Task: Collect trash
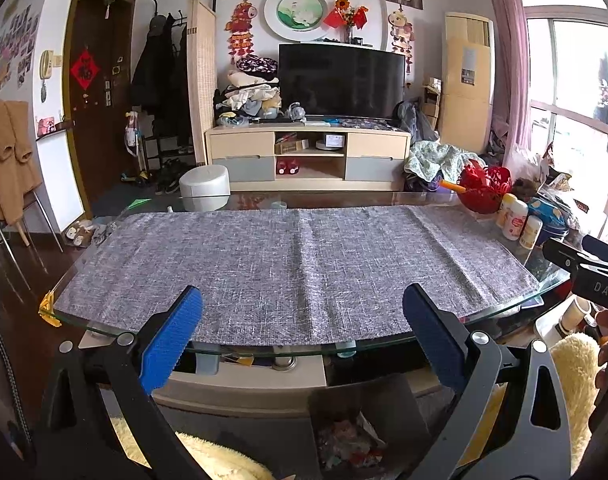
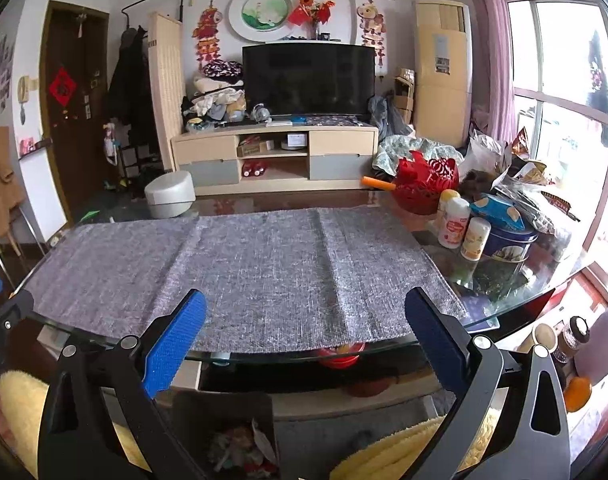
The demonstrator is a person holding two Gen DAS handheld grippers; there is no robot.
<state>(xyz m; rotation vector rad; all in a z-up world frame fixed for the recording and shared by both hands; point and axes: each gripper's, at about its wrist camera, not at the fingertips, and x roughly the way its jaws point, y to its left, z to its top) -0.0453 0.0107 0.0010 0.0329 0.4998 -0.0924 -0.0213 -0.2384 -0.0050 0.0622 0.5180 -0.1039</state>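
Observation:
A dark bin (image 1: 353, 436) holding crumpled wrappers and paper scraps stands on the floor below the table's near edge; it also shows in the right wrist view (image 2: 232, 440). My left gripper (image 1: 304, 312) is open and empty, held in front of the glass table's edge above the bin. My right gripper (image 2: 305, 316) is open and empty at the same height, further right. The grey cloth (image 1: 296, 264) on the glass table (image 1: 104, 330) carries no loose scraps that I can see. The right gripper's body (image 1: 591, 276) shows at the left wrist view's right edge.
At the table's right end stand a red basket (image 2: 423, 184), white bottles (image 2: 455, 222), a blue tin (image 2: 507, 240) and crumpled bags (image 2: 515, 176). A white round appliance (image 2: 170, 196) sits beyond the table's far left. Yellow fluffy cushions (image 2: 403, 452) lie below the grippers.

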